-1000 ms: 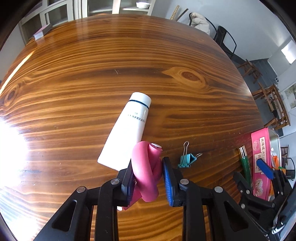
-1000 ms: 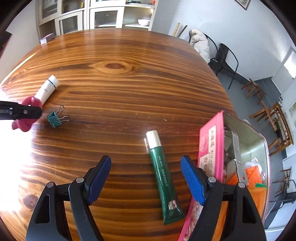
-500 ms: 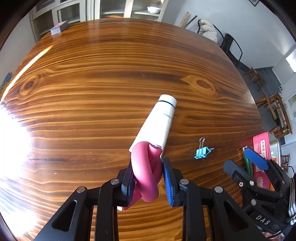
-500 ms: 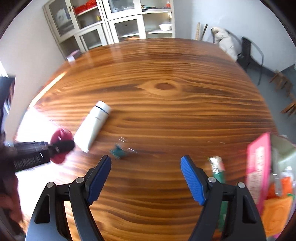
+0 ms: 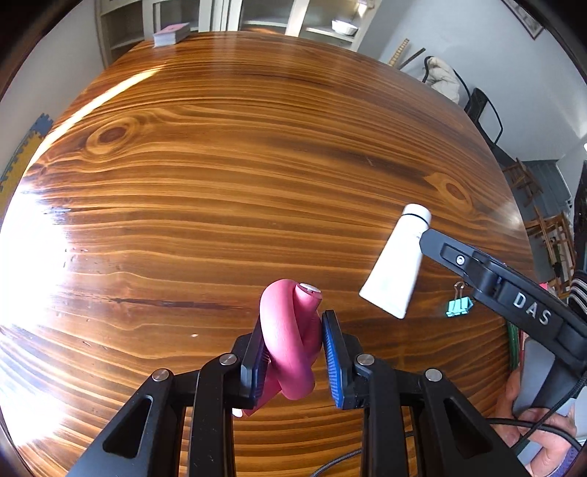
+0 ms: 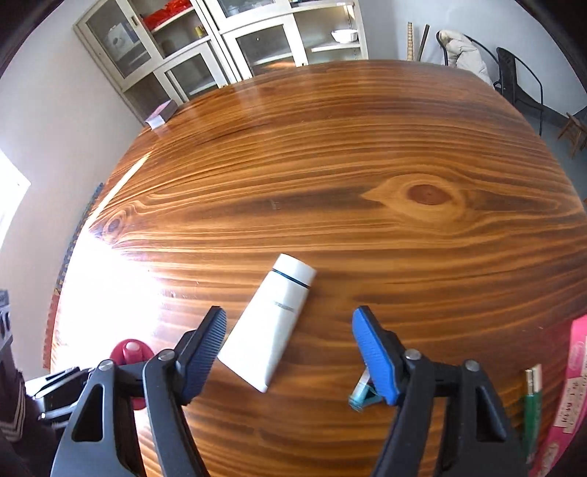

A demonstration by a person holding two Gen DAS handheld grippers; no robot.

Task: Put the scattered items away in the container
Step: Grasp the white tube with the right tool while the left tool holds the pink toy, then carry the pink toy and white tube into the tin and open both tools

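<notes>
Left gripper (image 5: 293,348): fingers clamped on a knotted pink rubber toy (image 5: 290,341), held above the desk; a pale round cap shows at its upper end.
Right gripper (image 6: 290,352): fingers wide apart, nothing between the pads, poised over the white tube.
White tube (image 6: 269,326): lies flat on the desk, cap pointing away, a dark ring below the cap; the small grey print on its body is too fine to read.
Binder clip (image 5: 458,305): teal, on the desk just beside the tube's flat end.
Green tube (image 6: 531,407): at the right edge of the right wrist view, next to a pink box (image 6: 572,385) with unreadable print.
Writing: "DAS" in raised letters on the right gripper's black body (image 5: 532,313).
Desk (image 5: 220,190): round, glossy, strongly grained wood with dark knots; hard sun glare on its left side.
Room: white glass-door cabinets (image 6: 205,47), a pack of cards (image 5: 171,33) at the far rim, black chairs (image 6: 517,84) along a grey wall.
</notes>
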